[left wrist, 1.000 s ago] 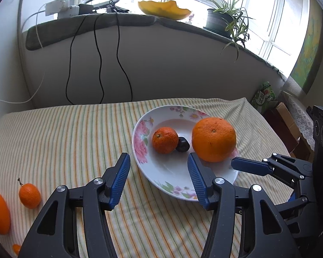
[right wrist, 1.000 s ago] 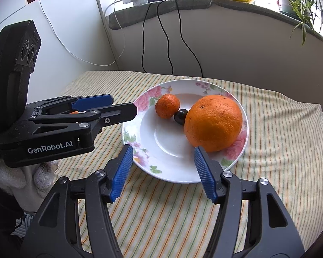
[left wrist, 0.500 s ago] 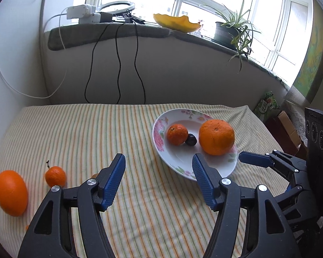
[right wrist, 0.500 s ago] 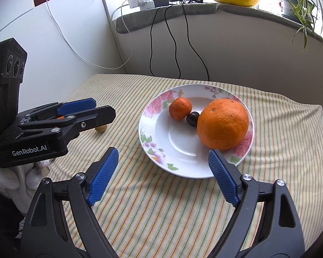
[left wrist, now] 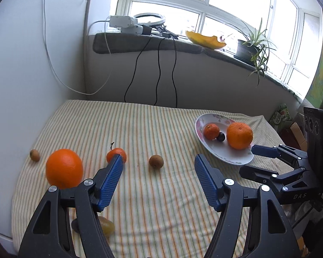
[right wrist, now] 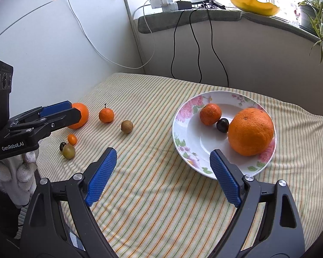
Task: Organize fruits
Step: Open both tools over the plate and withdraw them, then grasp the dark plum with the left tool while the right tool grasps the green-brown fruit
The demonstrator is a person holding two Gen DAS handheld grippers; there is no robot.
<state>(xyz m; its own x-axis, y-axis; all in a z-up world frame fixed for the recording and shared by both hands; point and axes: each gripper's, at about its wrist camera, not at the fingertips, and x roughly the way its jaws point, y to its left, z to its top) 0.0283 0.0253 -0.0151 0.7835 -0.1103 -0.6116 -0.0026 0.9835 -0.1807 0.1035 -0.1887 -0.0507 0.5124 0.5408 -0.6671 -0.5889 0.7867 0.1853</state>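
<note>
left gripper (left wrist: 158,163), jaws apart and empty, has drawn back from the floral plate (left wrist: 201,138) and swung toward the loose fruit; right gripper (right wrist: 162,161), jaws now spread wider and also empty, has backed off from the plate's near rim. judged meaning: one placement is finished and the next pick is being lined up. nearest on the striped surface (left wrist: 161,204) lie a yellow-green grape (left wrist: 107,227) touching a dark one, with a kumquat (right wrist: 72,139) just beside; then a large orange (left wrist: 64,168), a stemmed mandarin (left wrist: 116,153), a brown longan (left wrist: 156,161) and a second longan (left wrist: 34,155) near the wall. farther right, the plate holds a big dimpled orange (left wrist: 239,135), a mandarin (left wrist: 211,131) and a dark glossy fruit (left wrist: 221,137) wedged between them.
</note>
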